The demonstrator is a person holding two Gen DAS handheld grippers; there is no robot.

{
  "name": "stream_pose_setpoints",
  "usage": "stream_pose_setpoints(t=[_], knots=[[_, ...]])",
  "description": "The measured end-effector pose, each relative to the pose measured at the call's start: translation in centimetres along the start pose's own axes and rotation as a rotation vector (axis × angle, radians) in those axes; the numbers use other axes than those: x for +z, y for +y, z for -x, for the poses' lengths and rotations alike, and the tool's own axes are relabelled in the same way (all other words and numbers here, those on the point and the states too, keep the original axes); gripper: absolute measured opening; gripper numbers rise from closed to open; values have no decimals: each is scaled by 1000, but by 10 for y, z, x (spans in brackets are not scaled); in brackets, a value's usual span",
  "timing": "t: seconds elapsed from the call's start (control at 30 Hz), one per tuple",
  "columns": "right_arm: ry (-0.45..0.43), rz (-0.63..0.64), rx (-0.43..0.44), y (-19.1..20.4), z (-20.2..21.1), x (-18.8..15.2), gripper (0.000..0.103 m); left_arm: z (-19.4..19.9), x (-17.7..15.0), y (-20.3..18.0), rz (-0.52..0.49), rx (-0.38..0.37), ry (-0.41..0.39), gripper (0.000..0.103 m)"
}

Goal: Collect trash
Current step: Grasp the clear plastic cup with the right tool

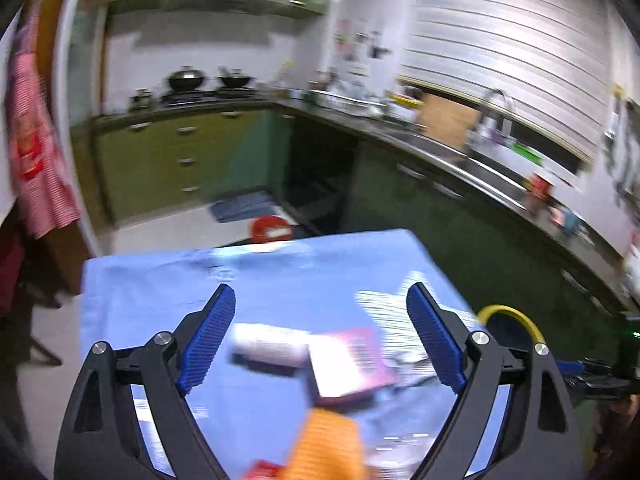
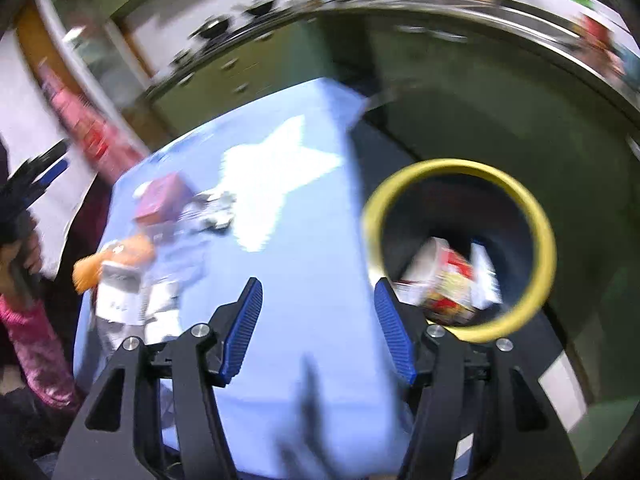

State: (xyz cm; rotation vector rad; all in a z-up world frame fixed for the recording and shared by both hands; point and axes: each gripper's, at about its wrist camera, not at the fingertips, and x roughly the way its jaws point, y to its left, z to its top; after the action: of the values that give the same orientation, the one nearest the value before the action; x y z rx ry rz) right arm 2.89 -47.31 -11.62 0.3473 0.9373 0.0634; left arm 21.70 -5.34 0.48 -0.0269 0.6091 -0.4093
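Both views are blurred. My left gripper (image 1: 321, 304) is open and empty above a blue-covered table (image 1: 160, 300). Between and below its fingers lie a pink box (image 1: 352, 364), a white tube-like piece (image 1: 268, 348) and an orange wrapper (image 1: 328, 444). My right gripper (image 2: 318, 298) is open and empty over the table's right edge (image 2: 340, 240). Right of it stands a yellow-rimmed black bin (image 2: 536, 216) holding a red-and-white cup (image 2: 444, 280) and white paper (image 2: 484, 272). The pink box (image 2: 160, 196), orange wrapper (image 2: 120, 260) and white wrappers (image 2: 120, 292) lie at the table's left.
A white star-shaped light patch (image 2: 272, 176) lies on the cloth. Green kitchen cabinets (image 1: 172, 160) and a dark counter with a sink (image 1: 472, 164) ring the room. A red round object (image 1: 272, 228) sits on the floor beyond the table. A pink cloth (image 1: 36, 140) hangs left.
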Motion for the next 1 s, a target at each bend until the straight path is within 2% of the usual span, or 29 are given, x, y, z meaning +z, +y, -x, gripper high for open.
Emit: stream_pose_setpoints(t=[0.1, 0.2, 0.3, 0.4, 0.53, 0.87, 1.0], knots=[[65, 64, 66, 39, -27, 10, 57, -9, -13, 35, 49, 38, 5, 87], [99, 119, 112, 80, -47, 16, 71, -20, -26, 56, 86, 47, 15, 87], [118, 155, 150, 111, -61, 21, 79, -29, -35, 65, 98, 50, 24, 87], [125, 175, 154, 136, -69, 25, 82, -37, -39, 64, 93, 50, 31, 87], [142, 191, 126, 151, -80, 26, 84, -36, -41, 56, 91, 47, 23, 87], [146, 174, 88, 163, -96, 34, 85, -30, -43, 40, 66, 25, 25, 89], [159, 187, 49, 167, -108, 39, 85, -28, -43, 41, 67, 25, 21, 90]])
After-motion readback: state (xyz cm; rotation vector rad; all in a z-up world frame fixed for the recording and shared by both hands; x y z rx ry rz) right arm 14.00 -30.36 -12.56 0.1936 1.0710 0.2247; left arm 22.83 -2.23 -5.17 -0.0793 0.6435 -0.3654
